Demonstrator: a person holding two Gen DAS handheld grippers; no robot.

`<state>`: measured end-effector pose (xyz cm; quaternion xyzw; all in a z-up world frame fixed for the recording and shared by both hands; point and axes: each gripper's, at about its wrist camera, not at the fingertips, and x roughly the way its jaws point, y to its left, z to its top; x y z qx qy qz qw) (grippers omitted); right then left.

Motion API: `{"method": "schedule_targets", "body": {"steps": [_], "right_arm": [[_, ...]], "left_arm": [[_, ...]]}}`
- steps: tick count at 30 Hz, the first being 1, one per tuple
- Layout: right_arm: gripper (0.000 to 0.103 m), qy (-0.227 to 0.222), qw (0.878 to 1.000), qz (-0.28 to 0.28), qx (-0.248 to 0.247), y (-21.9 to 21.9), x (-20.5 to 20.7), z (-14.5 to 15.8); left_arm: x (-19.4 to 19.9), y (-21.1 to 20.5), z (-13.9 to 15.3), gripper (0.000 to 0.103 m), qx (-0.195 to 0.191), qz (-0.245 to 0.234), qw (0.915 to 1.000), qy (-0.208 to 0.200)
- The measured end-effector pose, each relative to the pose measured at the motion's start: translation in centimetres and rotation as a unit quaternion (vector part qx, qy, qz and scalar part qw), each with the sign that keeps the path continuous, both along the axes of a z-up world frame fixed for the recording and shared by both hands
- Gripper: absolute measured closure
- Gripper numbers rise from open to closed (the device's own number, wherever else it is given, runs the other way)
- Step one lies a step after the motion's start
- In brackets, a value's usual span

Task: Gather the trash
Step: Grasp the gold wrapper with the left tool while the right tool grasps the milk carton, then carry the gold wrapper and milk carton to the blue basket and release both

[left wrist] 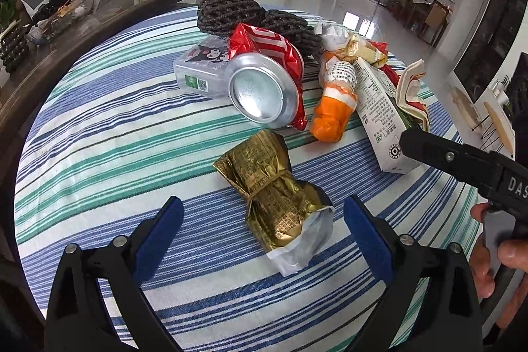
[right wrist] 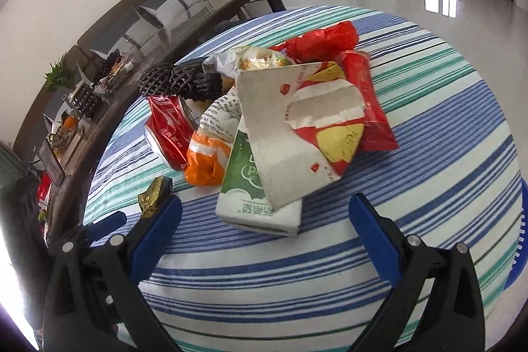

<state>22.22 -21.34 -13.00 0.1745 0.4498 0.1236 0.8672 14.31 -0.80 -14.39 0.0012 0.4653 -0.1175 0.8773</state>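
- The left hand-held gripper [left wrist: 262, 221] is spread wide above the striped counter [left wrist: 99, 127]; the gold foil wrapper [left wrist: 270, 190] lies between its blue pads [left wrist: 158, 236], touching neither.
- The crushed red can [left wrist: 264, 88] lies on its side just beyond the gold foil wrapper, its silver base facing the camera.
- An orange wrapper [left wrist: 333, 108] rests just right of the can, and a white carton [left wrist: 379, 111] lies right of that.
- Black foam netting [left wrist: 227, 14] sits behind the can; a clear plastic box [left wrist: 198, 71] lies to its left.
- The right hand-held gripper [right wrist: 264, 221] is also spread wide and holds nothing; the white-and-green carton [right wrist: 254, 187] lies just ahead of its tips.
- A torn paper box [right wrist: 297, 121] leans on that carton, with a red plastic bag [right wrist: 323, 42] beyond it.
- The can [right wrist: 168, 131] lies left of the carton.
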Motion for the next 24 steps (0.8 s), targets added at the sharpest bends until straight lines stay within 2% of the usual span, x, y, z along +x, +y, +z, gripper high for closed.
{"method": "schedule_targets", "body": {"steps": [1, 2, 3, 4, 5, 7, 14, 17, 18, 19, 21, 24], "right_arm": [[0.012, 0.003, 1.000, 0.003, -0.004, 0.3, 0.3, -0.1], [0.029, 0.004, 1.000, 0.003, -0.012, 0.7, 0.5, -0.2], [0.043, 0.005, 1.000, 0.001, -0.022, 1.1, 0.5, -0.3], [0.047, 0.006, 1.000, 0.002, -0.026, 1.3, 0.4, -0.4], [0.053, 0.006, 1.000, 0.001, -0.028, 1.5, 0.3, -0.5], [0.055, 0.003, 0.999, 0.005, -0.035, 1.8, -0.6, -0.4], [0.055, 0.006, 0.997, 0.043, -0.060, 1.6, -6.7, 0.6], [0.055, 0.019, 0.995, 0.059, -0.072, 1.5, -9.4, 0.6], [0.054, 0.024, 0.995, 0.064, -0.076, 1.5, -9.9, 0.6], [0.051, 0.028, 0.994, 0.066, -0.078, 1.4, -10.3, 0.7], [0.029, 0.031, 0.995, 0.066, -0.073, 1.1, -10.3, 1.1], [0.024, 0.026, 0.995, 0.055, -0.078, 1.2, -9.1, 1.8]], "left_arm": [[0.1, 0.1, 0.0, 0.018, 0.001, -0.003, 1.0000, -0.001], [0.4, 0.2, 0.1, 0.022, 0.000, -0.006, 1.0000, 0.000], [0.5, 0.4, 0.0, 0.031, -0.002, -0.009, 1.0000, 0.002], [0.5, 0.4, -0.2, 0.042, -0.004, -0.012, 0.9999, 0.004], [0.3, 0.6, -0.2, 0.048, -0.007, -0.016, 0.9998, 0.006], [0.0, 1.0, -0.3, 0.055, -0.009, -0.024, 0.9996, 0.007], [-3.0, 2.7, 0.2, 0.056, -0.009, -0.070, 0.9974, 0.015], [-4.3, 3.5, 0.0, 0.054, -0.003, -0.090, 0.9957, 0.023], [-4.5, 3.7, 0.0, 0.050, -0.005, -0.092, 0.9954, 0.025], [-4.6, 3.8, 0.0, 0.046, -0.006, -0.093, 0.9953, 0.026], [-4.6, 4.0, 0.0, 0.037, -0.010, -0.091, 0.9954, 0.025], [-4.6, 3.7, 0.4, 0.031, -0.013, -0.089, 0.9957, 0.021]]}}
